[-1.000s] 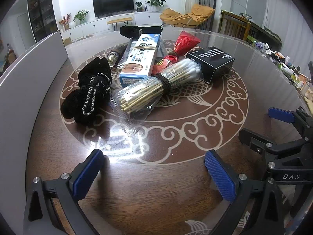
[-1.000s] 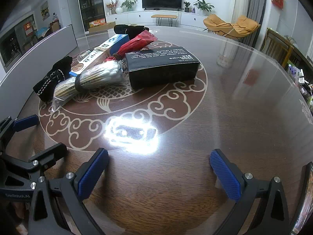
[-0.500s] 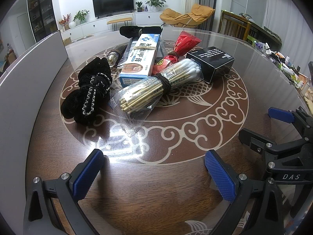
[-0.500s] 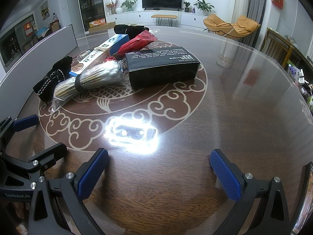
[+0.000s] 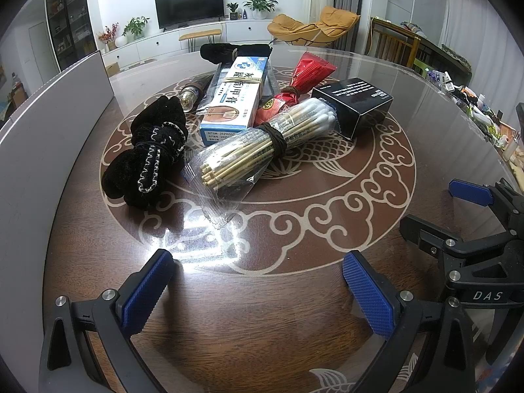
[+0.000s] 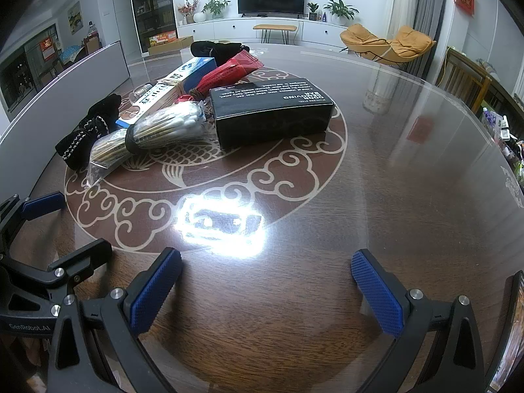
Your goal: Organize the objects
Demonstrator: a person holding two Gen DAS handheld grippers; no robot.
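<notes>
Both hand-held grippers hover low over the round dark wooden table with pale cloud inlay [image 5: 327,216], jaws spread wide and empty: left gripper [image 5: 258,290], right gripper [image 6: 267,290]. The items lie clustered at the table's centre, well ahead of both. Nearest the left gripper are a clear-wrapped bundle of cotton swabs [image 5: 262,144] and a rolled black velvet pouch [image 5: 147,157]. The black rectangular box [image 6: 271,116] lies ahead of the right gripper, with a blue-and-white carton [image 5: 235,98] and a red foil packet [image 5: 308,73] behind.
</notes>
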